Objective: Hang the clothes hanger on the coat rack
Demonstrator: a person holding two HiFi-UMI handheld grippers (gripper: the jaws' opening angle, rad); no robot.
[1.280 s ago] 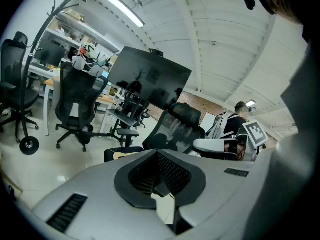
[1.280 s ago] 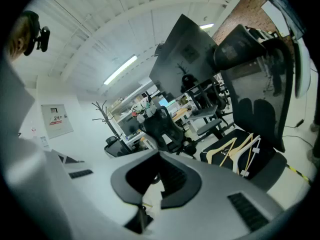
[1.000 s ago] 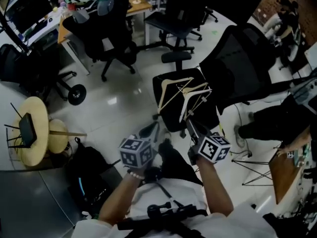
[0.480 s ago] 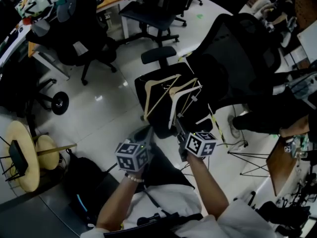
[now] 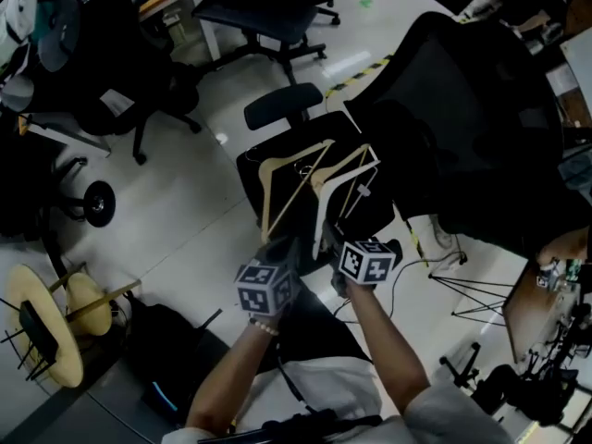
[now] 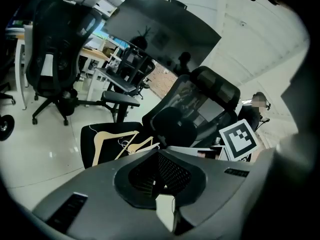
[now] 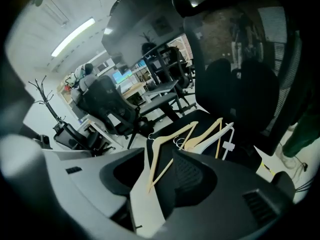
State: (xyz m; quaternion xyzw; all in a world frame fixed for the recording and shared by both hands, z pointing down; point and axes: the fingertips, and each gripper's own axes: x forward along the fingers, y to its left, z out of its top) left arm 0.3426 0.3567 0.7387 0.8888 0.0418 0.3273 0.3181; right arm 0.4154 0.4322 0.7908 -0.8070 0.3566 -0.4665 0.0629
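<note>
Three hangers lie flat on the black seat of an office chair [image 5: 285,176], just ahead of the tips of both tongs. The nearest to the right tongs [image 5: 340,248] is a pale wooden clothes hanger [image 5: 298,191], a plain triangle with a thin metal hook and its cross bar running diagonally toward the tongs. Overlapping it on the far right side is a second wooden hanger [image 5: 344,165] of the same pale tone, and against that a white plastic hanger [image 5: 320,215] with a small tag hanging off it. The right tongs have just been opening and their jaws stand wide apart. In the right gripper view the lower end of the first hanger's bar shows in the gap, with neither pad pressing on it. The left tongs [image 5: 277,250] sit just beside the right pair, to its left, pointing at the same seat. Their ribbed pads meet, with nothing between them. A branched coat rack [image 7: 44,96] stands well off to the left of the right tongs.
</note>
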